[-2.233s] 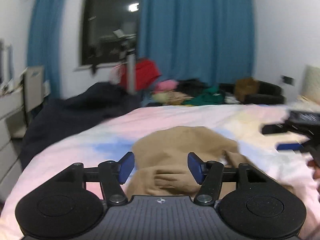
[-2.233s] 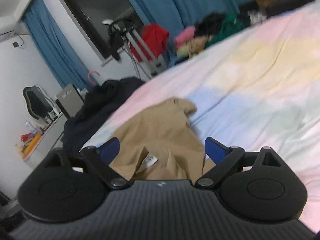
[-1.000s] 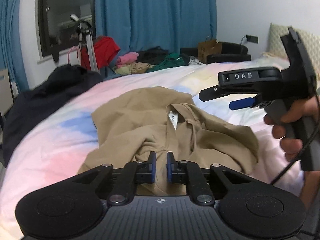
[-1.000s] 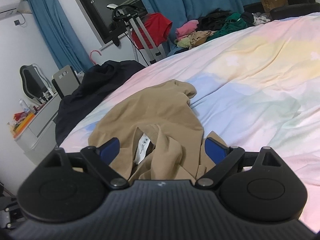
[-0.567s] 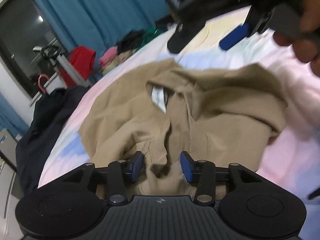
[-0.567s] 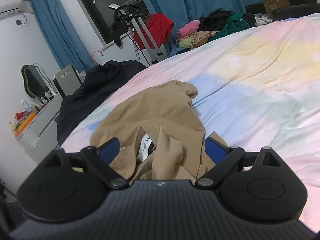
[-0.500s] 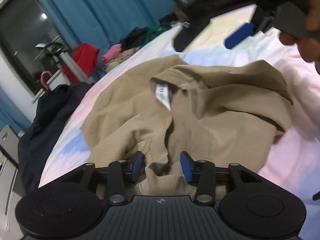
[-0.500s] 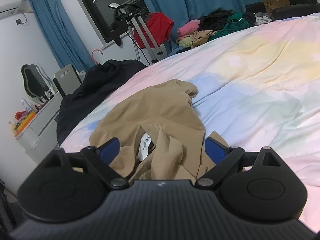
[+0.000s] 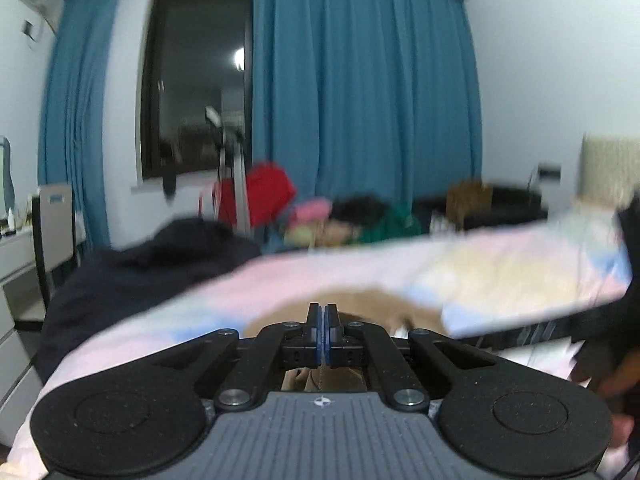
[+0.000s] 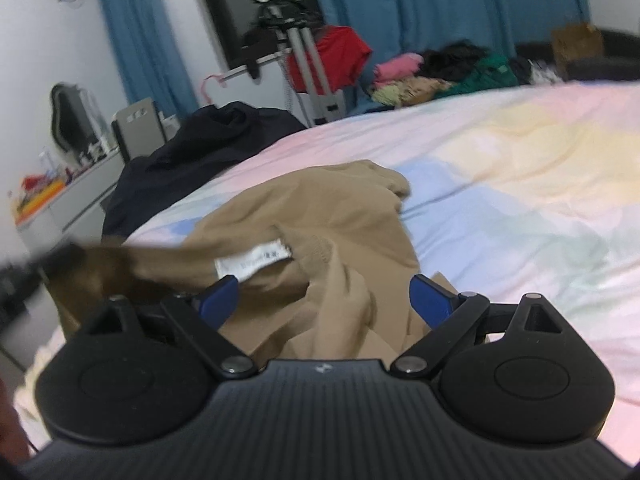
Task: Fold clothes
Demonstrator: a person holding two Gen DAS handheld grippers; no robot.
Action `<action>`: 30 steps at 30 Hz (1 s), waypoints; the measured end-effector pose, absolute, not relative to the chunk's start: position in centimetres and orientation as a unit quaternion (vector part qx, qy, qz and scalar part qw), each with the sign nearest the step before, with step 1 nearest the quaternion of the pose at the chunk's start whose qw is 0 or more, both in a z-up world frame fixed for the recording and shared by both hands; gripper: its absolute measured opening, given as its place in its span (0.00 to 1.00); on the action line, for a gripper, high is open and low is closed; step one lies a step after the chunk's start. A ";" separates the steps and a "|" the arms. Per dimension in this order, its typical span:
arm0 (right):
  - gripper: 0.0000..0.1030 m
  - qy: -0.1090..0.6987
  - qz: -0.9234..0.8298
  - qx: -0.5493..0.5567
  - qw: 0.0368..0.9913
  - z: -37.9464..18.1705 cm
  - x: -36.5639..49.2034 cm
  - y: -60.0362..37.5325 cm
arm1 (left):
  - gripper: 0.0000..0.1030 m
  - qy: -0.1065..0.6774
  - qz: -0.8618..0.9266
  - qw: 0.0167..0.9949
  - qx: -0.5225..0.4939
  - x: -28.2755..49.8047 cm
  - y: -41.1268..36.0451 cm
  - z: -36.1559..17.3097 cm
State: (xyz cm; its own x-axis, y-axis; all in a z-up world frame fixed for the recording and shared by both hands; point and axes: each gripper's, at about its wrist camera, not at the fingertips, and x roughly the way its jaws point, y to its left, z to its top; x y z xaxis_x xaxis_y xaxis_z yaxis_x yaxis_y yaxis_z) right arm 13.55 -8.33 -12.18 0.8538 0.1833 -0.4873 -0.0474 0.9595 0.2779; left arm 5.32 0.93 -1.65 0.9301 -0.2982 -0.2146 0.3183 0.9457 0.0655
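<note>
Left gripper (image 9: 321,334) has just snapped shut, seemingly pinching the tan sweater (image 10: 320,216) to lift it for straightening; right gripper (image 10: 324,300) hovers wide open over its collar, holding nothing; sweater lies crumpled on the pastel bedsheet (image 10: 520,184).

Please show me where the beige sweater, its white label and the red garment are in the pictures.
beige sweater (image 10: 320,208): right wrist view, on its flat upper part.
white label (image 10: 252,262): right wrist view, middle of the tag.
red garment (image 10: 340,58): right wrist view, middle of the cloth by the tripod.
</note>
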 end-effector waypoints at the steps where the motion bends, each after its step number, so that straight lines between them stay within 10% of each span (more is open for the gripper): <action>1: 0.91 0.261 0.063 0.115 0.956 -12.1 13.4 -7.8 | 0.01 0.094 -0.158 0.982 0.046 5.0 1.1 -1.3; 3: 0.90 0.248 0.062 0.086 0.963 -12.0 12.9 -6.8 | 0.01 0.091 -0.159 0.982 0.041 4.5 1.1 -1.0; 6: 0.53 0.223 0.077 0.047 0.971 -11.4 11.8 -5.1 | 0.01 0.089 -0.157 0.983 0.039 3.9 1.0 -0.6; 16: 0.41 0.320 0.050 0.038 0.945 -15.7 15.7 -3.6 | 0.00 0.073 -0.152 0.986 -0.004 2.8 1.5 -0.3; 20: 0.08 0.334 0.040 0.038 0.941 -15.7 15.7 -4.1 | 0.00 0.108 -0.151 0.983 -0.008 3.8 1.7 -1.3; 30: 0.06 0.280 0.035 0.090 0.955 -9.7 10.1 -7.6 | 0.04 0.165 -0.208 0.964 0.012 4.8 1.4 -2.5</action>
State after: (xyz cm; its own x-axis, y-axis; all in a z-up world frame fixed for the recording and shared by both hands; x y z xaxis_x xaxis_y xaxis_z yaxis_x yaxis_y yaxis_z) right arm 10.12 -7.60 -9.73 0.8402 0.1179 -0.5293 -0.0172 0.9814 0.1914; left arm 4.81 1.35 -2.47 0.8589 -0.3974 -0.3230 0.4051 0.9131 -0.0460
